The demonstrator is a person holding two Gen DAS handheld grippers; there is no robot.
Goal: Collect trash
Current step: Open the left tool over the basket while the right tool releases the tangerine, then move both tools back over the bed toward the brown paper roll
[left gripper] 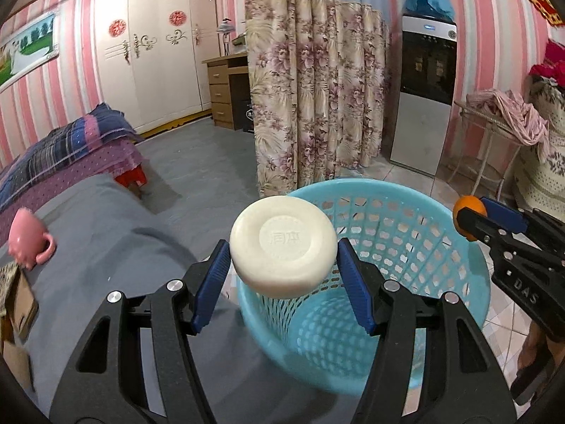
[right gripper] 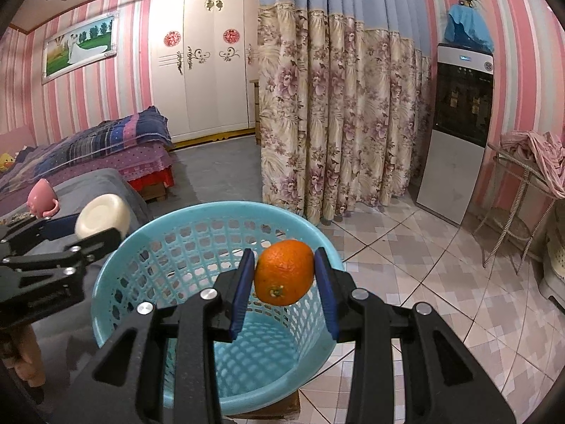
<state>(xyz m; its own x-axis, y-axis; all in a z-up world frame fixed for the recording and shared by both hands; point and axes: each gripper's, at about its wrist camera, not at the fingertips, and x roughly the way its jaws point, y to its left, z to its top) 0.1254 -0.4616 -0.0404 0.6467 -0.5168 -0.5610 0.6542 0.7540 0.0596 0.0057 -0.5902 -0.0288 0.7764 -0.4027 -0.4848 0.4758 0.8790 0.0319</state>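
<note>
A light blue mesh basket (left gripper: 469, 254) stands on the floor, also in the right wrist view (right gripper: 116, 258); what shows of its inside holds nothing. My left gripper (left gripper: 282, 247) is shut on a round white soap bar (left gripper: 282, 243) and holds it over the basket's left rim. From the right wrist it shows at the left (right gripper: 95, 222) with the soap (right gripper: 102, 215). My right gripper (right gripper: 284, 272) is shut on an orange (right gripper: 284, 272) above the basket's opening. It shows in the left wrist view at the right (left gripper: 469, 219) with the orange (left gripper: 468, 208).
A pink mug (left gripper: 30, 243) stands on the grey-covered surface (left gripper: 106, 233) to the left. A bed (right gripper: 106, 148) lies beyond it. A floral curtain (right gripper: 335, 113), a water dispenser (right gripper: 459, 130) and a wire rack with cloth (right gripper: 522, 169) stand behind the basket on the tiled floor.
</note>
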